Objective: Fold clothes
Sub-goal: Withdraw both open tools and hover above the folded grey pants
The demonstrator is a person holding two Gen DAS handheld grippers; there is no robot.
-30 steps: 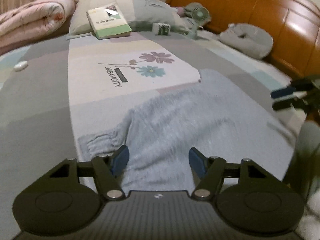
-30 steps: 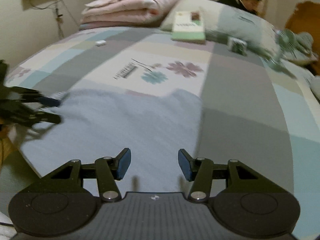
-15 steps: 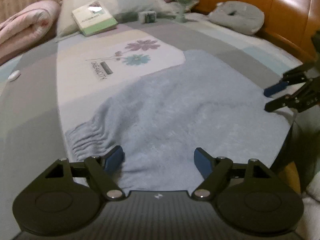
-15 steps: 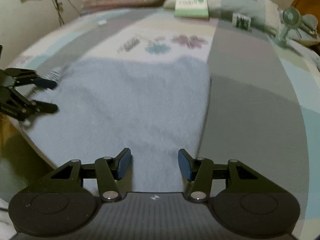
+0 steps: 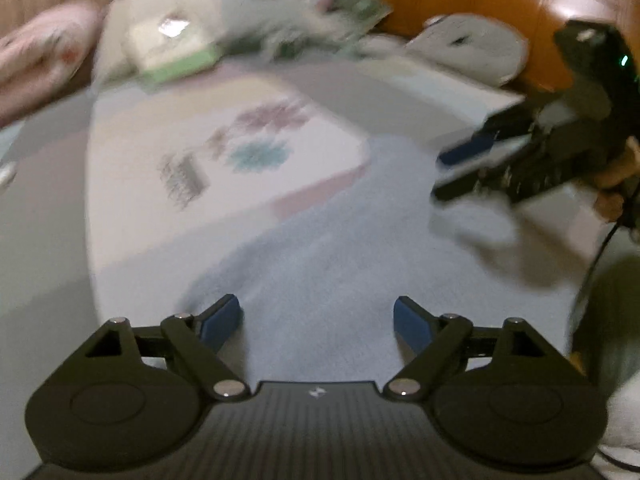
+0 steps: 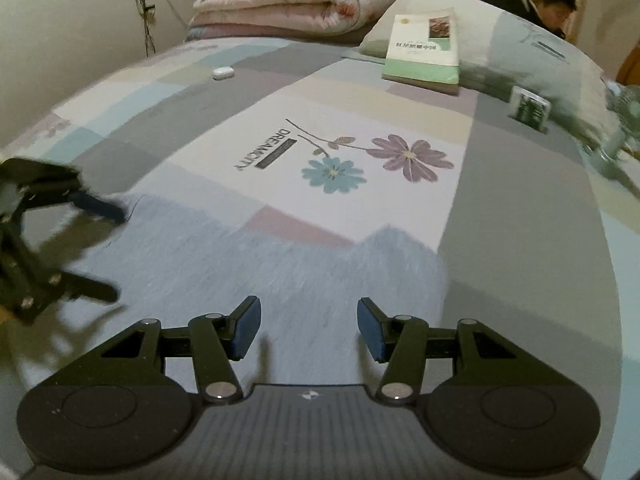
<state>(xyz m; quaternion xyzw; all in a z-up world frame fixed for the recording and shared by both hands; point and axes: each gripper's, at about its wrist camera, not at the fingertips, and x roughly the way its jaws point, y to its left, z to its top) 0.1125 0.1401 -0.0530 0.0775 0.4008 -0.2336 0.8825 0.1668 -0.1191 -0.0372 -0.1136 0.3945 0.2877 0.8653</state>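
Two grippers hang over a pale blue garment [image 6: 256, 264] that lies flat on the near end of the bed [image 6: 520, 216]. At the left, the left gripper [image 5: 318, 320] is spread wide and empty above the cloth; its own view is blurred, so whether a pad touches the fabric is unclear. The right gripper [image 6: 308, 326] is likewise released, just above the garment. Beyond lie a book [image 6: 424, 52] and a rolled quilt [image 6: 288, 4].

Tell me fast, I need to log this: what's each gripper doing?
Left gripper: open, holding nothing, over the light blue sweater.
Right gripper: open, holding nothing, over the same sweater.
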